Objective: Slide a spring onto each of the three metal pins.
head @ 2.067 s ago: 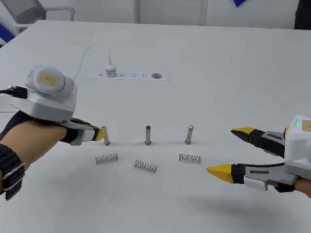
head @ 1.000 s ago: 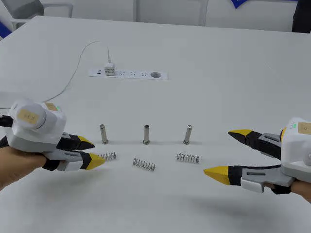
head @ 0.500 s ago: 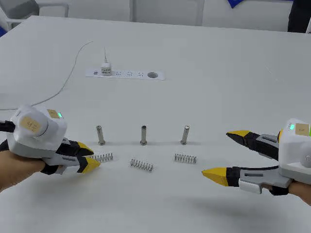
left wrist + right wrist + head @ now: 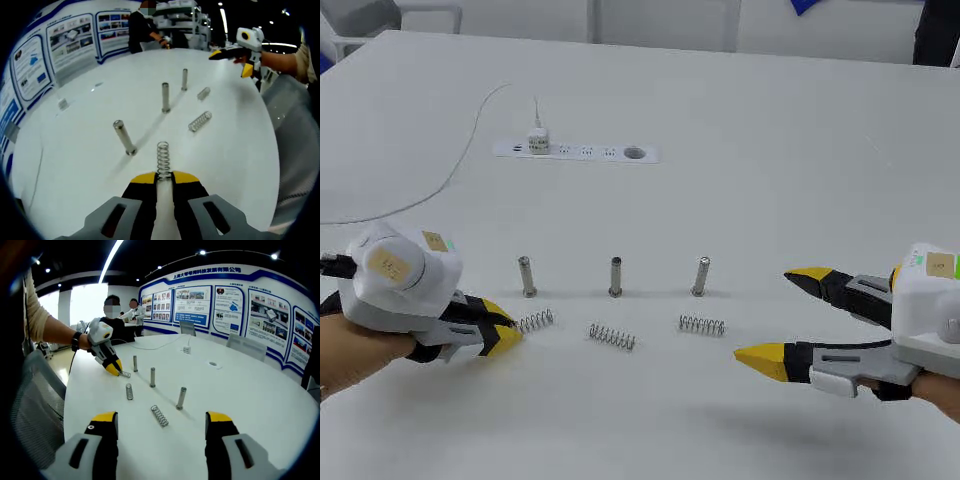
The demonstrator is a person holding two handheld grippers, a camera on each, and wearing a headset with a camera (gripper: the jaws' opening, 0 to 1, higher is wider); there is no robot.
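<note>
Closing since a moment ago, left tool (image 4: 510, 330) now pinches the leftmost spring (image 4: 536, 320) (right tool (image 4: 765, 313) spread).

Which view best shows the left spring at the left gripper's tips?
The left gripper view: the left spring lies straight ahead, its near end between the left gripper's closed tips. The head view shows the spring small, its end meeting the tips. In the right gripper view the spring is tiny and far off.
</note>
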